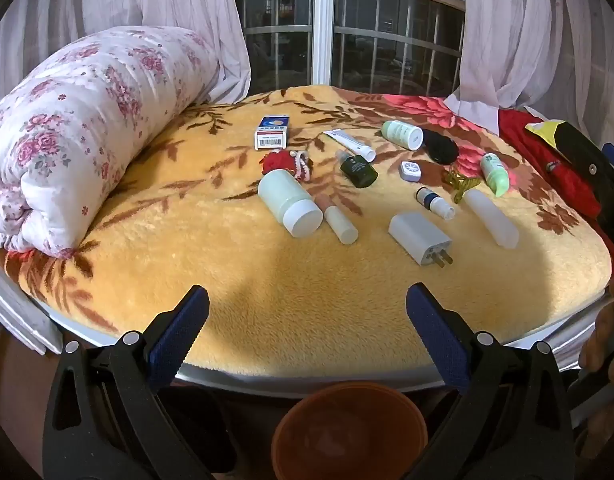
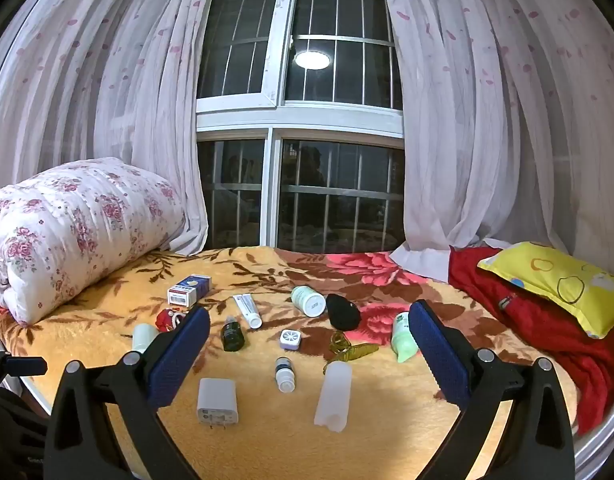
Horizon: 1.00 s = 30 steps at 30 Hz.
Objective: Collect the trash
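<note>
My left wrist camera sits low at the near edge of the bed (image 1: pixel 307 300), looking across it toward the window (image 1: pixel 327 32); an orange bin (image 1: pixel 347 428) lies just beneath. My right wrist camera is over the bed, angled higher, taking in more window. Both share the scattered items, white charger (image 1: pixel 419 238), and rolled quilt (image 2: pixel 75 228).

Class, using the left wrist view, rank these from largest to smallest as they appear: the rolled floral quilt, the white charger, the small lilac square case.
1. Rolled floral quilt
2. White charger
3. Lilac square case
The charger lies nearer, which exaggerates its lead.
</note>
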Available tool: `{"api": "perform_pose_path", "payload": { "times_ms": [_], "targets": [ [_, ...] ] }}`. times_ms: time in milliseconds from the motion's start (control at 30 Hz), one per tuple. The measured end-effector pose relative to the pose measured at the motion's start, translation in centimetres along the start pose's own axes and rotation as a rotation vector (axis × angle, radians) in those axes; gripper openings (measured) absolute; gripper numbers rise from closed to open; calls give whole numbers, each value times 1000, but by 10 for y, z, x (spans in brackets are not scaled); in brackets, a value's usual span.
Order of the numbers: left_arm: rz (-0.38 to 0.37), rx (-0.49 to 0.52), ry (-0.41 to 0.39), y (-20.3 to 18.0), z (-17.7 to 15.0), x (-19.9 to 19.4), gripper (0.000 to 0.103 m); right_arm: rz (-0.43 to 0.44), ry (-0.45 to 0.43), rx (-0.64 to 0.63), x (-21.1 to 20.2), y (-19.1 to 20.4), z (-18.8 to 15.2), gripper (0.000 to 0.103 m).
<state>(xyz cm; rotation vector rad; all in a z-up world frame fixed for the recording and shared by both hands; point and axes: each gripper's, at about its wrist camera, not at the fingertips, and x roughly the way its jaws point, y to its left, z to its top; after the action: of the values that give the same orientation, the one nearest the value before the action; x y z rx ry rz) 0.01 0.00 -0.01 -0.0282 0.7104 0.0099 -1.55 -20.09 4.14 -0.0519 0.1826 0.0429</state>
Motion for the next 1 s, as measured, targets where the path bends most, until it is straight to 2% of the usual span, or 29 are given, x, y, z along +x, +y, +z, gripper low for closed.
{"api": "perform_pose_path", "payload": {
  "times_ms": [1000],
  "targets": [
    [-3,3,-3,1,-3,2,97,5,8,0,0,0,-3,98]
  ]
}}
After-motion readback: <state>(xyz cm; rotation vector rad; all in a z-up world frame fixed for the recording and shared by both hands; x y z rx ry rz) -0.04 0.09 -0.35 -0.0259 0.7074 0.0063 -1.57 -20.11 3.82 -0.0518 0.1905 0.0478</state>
